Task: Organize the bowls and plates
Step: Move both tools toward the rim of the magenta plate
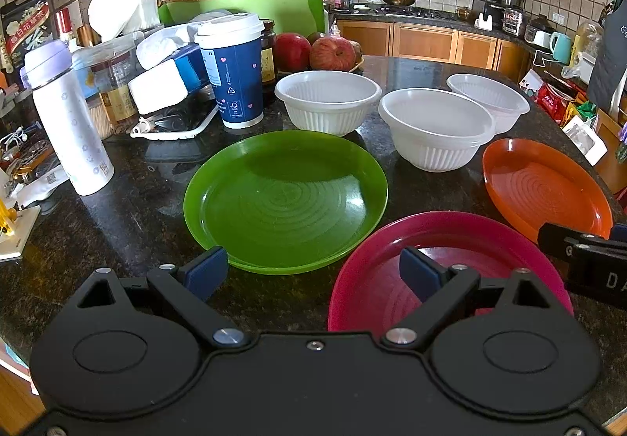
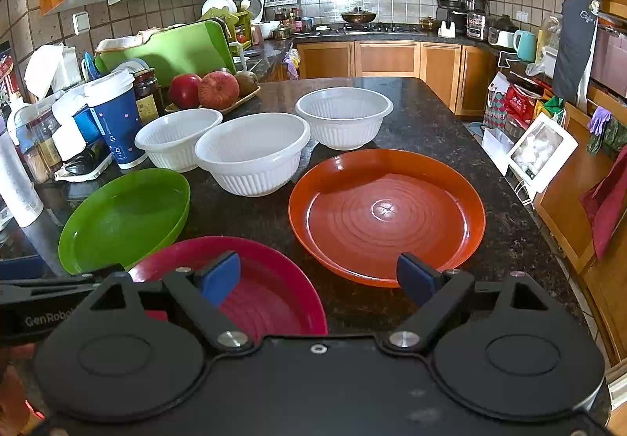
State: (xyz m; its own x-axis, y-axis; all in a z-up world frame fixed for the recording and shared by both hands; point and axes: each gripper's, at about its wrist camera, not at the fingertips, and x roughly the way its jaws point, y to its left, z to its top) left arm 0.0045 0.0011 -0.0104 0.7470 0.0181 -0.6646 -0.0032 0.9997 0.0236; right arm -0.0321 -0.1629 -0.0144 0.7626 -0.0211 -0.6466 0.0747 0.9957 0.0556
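Observation:
Three plates lie flat on the dark stone counter: a green plate (image 1: 286,200) (image 2: 125,216), a magenta plate (image 1: 376,279) (image 2: 270,291) nearest me, and an orange plate (image 1: 544,189) (image 2: 386,216). Behind them stand three white ribbed bowls, left (image 1: 328,100) (image 2: 178,138), middle (image 1: 435,128) (image 2: 252,151) and right (image 1: 488,99) (image 2: 344,116). My left gripper (image 1: 313,273) hovers open between the near rims of the green and magenta plates, holding nothing. My right gripper (image 2: 318,275) is open and empty, between the magenta and orange plates.
Clutter crowds the counter's left: a white bottle (image 1: 66,122), a blue paper cup (image 1: 233,71), jars, boxes and a tray of apples (image 1: 329,51). The counter edge (image 2: 521,200) drops off on the right toward bags on the floor. Part of the right gripper's body (image 1: 588,259) shows at the left wrist view's right edge.

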